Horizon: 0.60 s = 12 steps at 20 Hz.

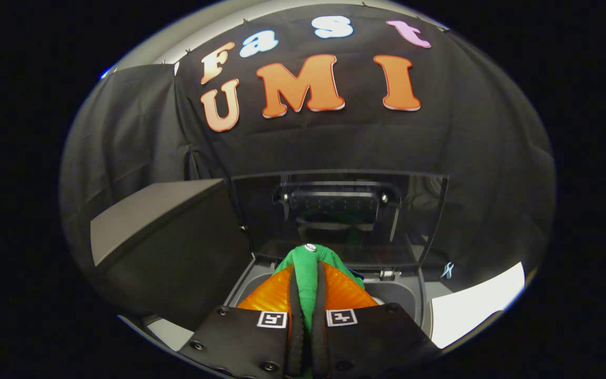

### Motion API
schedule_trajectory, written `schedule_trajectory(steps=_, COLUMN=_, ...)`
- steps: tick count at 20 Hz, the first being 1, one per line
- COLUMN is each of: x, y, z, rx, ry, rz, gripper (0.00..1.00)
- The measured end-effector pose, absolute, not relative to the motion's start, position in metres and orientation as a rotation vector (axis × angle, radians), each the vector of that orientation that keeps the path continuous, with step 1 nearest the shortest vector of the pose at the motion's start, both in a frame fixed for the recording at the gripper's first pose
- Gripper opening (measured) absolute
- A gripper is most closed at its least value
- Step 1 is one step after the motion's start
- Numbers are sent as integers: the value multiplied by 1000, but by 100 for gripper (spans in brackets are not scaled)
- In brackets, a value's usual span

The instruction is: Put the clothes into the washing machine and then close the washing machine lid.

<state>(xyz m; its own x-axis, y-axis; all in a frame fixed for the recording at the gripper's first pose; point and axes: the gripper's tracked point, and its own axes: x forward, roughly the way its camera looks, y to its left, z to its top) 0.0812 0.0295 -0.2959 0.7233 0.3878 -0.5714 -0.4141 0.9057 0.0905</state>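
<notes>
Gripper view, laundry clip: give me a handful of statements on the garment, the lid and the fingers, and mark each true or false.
1. The gripper is shut on the green garment. True.
2. The washing machine lid is closed. False: it stands raised beyond the fingers, with the opening uncovered.
3. The garment lies loose at the bottom of the drum. False: it is pinched between the fingers, bunched up past their tips.
4. The fingers are over the washing machine opening. True.
5. A dark box stands beside the machine, on the side away from the white surface. True.
6. The garment is red. False: it is green, with a small pale button near its top.
</notes>
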Motion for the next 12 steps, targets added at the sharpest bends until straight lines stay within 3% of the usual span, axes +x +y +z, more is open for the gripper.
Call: schedule_trajectory(steps=12, x=86, y=24, z=-445, rx=-97, ry=959, rz=400, gripper=14)
